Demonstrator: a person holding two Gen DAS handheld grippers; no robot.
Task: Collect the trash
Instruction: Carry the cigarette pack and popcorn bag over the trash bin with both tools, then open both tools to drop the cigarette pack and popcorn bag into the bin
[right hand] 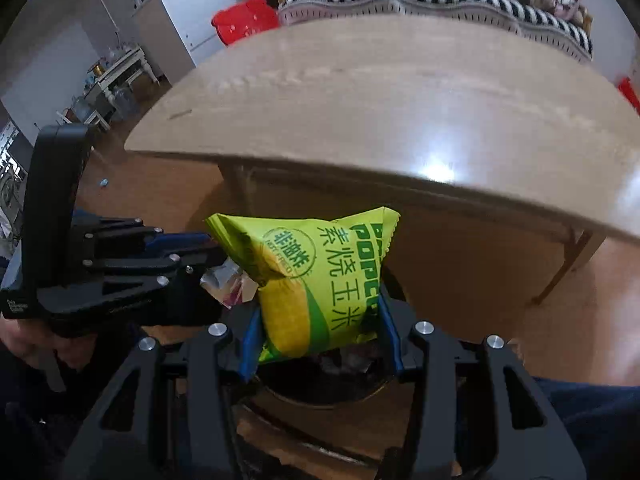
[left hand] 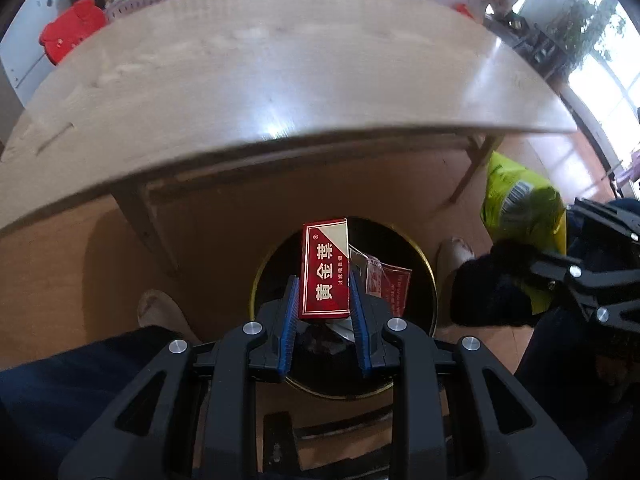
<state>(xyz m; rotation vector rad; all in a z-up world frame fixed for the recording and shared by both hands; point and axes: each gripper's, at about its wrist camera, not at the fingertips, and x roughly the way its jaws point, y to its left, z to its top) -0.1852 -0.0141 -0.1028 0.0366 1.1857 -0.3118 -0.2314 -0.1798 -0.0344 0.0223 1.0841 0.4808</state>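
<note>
box [left hand: 325,271]: red glossy carton, gold trim, flat rectangle, upright over bin mouth
left gripper [left hand: 324,300]: blue pads clamped on box's long sides
bag [right hand: 320,280]: lime-green foil pouch, puffy, crimped edge, green print, above bin
right gripper [right hand: 320,336]: pinched on bag's lower half
bin [left hand: 424,280]: round, dark, gold rim, on floor; holds red wrapper [left hand: 394,288], other scraps
table [left hand: 280,80]: pale wood top, glossy, behind bin
</note>
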